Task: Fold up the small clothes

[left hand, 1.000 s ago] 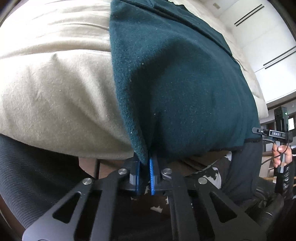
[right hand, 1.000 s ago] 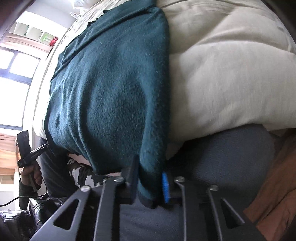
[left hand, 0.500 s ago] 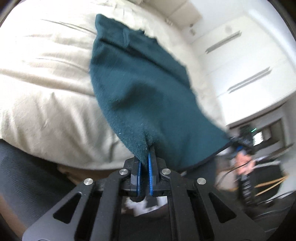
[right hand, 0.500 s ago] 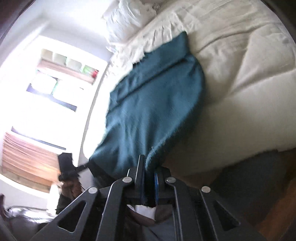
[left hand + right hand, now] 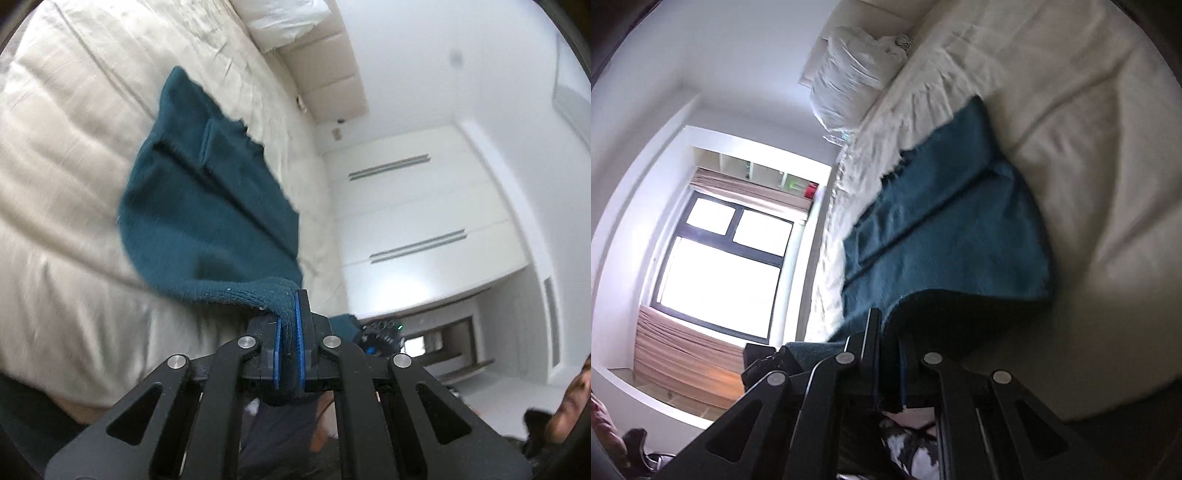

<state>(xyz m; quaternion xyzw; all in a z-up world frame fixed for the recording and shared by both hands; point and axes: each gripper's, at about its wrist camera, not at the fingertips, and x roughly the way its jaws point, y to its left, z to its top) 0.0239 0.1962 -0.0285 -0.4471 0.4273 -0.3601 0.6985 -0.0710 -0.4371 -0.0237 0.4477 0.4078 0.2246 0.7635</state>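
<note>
Left wrist view: left hand-held gripper (image 5: 289, 343) clenched on teal garment (image 5: 207, 206); right hand-held gripper (image 5: 888, 365) likewise (keep corners level, carry over bed (image 5: 55, 166)).

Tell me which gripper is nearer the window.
Left. Both grip the near edge of the teal garment. The right wrist view shows the left gripper on the side toward the window, with the right gripper farther from it.

A home bedroom: cream bed (image 5: 1071, 110), pillow (image 5: 853, 85), curtained window (image 5: 720, 269).
</note>
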